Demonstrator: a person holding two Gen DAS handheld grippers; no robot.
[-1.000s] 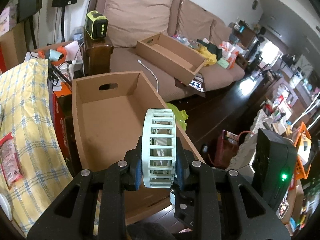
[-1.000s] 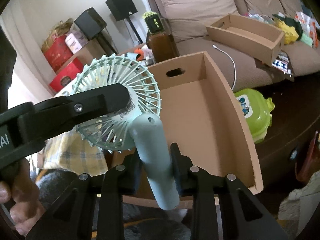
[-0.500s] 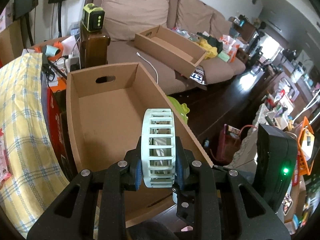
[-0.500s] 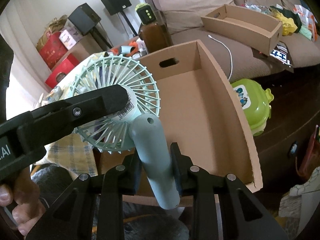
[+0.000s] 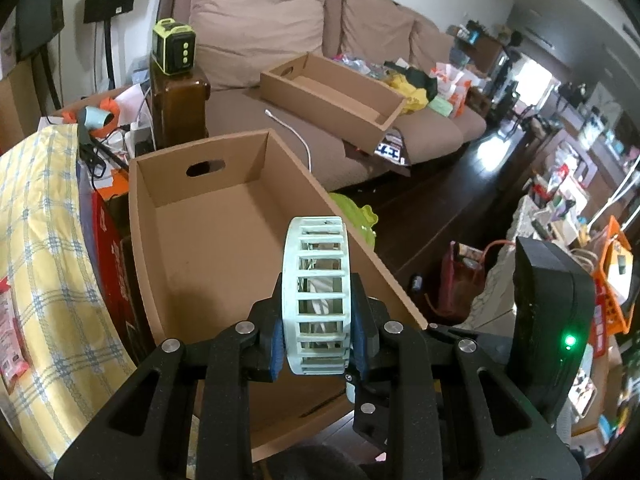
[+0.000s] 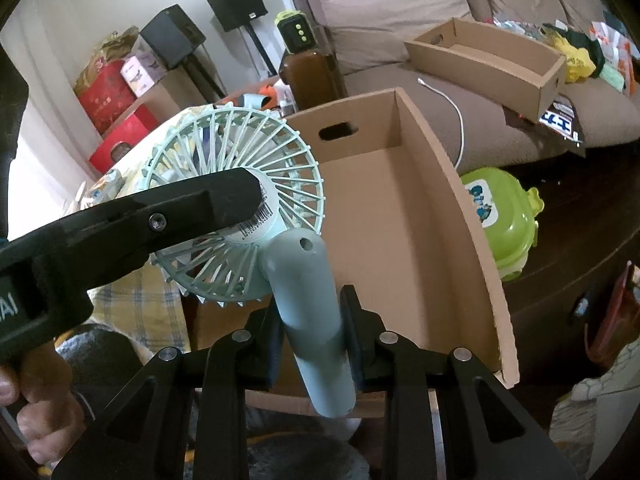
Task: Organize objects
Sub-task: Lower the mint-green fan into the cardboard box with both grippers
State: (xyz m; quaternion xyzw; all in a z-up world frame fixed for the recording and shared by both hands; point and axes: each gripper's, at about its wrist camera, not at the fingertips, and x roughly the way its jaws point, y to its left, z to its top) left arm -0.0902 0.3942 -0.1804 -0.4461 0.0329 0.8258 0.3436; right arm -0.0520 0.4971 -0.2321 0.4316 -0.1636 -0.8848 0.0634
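A mint-green handheld fan is held by both grippers over the near end of an empty cardboard box (image 5: 208, 240). My left gripper (image 5: 318, 336) is shut on the fan's round cage (image 5: 318, 292), seen edge-on between its blue pads. My right gripper (image 6: 312, 332) is shut on the fan's handle (image 6: 310, 312), which points down toward the camera. In the right wrist view the fan head (image 6: 240, 208) faces me, and the left gripper's black finger (image 6: 180, 216) presses on its hub. The box (image 6: 400, 240) lies just beyond.
A second cardboard box (image 5: 336, 96) rests on the brown sofa (image 5: 256, 20). A green lidded container (image 6: 500, 220) sits right of the near box. A yellow checked cloth (image 5: 40, 240) lies to the left. A dark wooden armrest (image 5: 176, 108) with a green device stands behind the box.
Both views have shifted slightly, so the box sits a little lower and closer in them. The fan stays gripped the same way by both grippers.
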